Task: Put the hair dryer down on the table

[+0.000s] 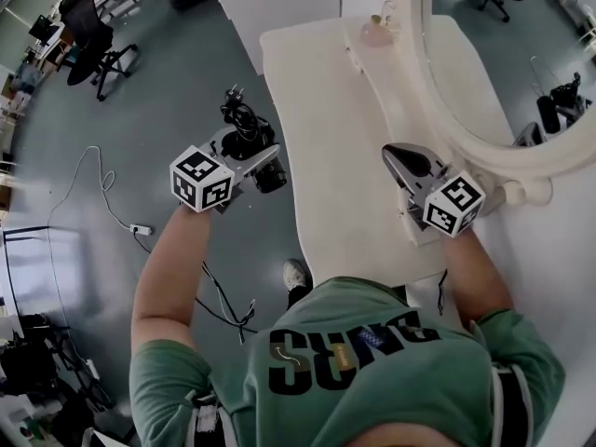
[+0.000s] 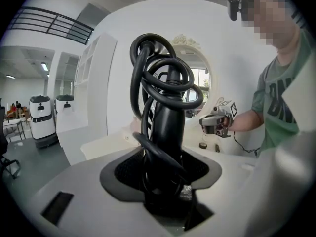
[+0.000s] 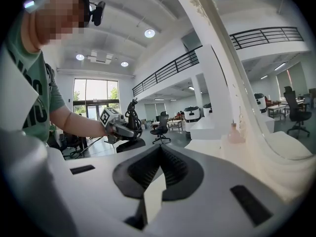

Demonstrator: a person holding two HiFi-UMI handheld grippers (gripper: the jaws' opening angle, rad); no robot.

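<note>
A black hair dryer (image 1: 250, 136) with its cord coiled around it stands upright in my left gripper (image 1: 253, 159), which is shut on its handle. The left gripper holds it over the grey floor, just left of the cream table (image 1: 321, 110). In the left gripper view the hair dryer (image 2: 168, 122) fills the middle, between the jaws of the left gripper (image 2: 165, 184). My right gripper (image 1: 403, 158) hovers over the table's right part near the mirror, shut and empty. The right gripper (image 3: 158, 154) shows its jaws meeting at the tip, and the hair dryer (image 3: 131, 116) is in that view too.
A large oval mirror (image 1: 445, 110) with a white frame stands along the table's right side. A pink bottle (image 1: 377, 32) sits at the table's far end. A black office chair (image 1: 95, 43) and a white cable with a power strip (image 1: 142, 230) are on the floor at left.
</note>
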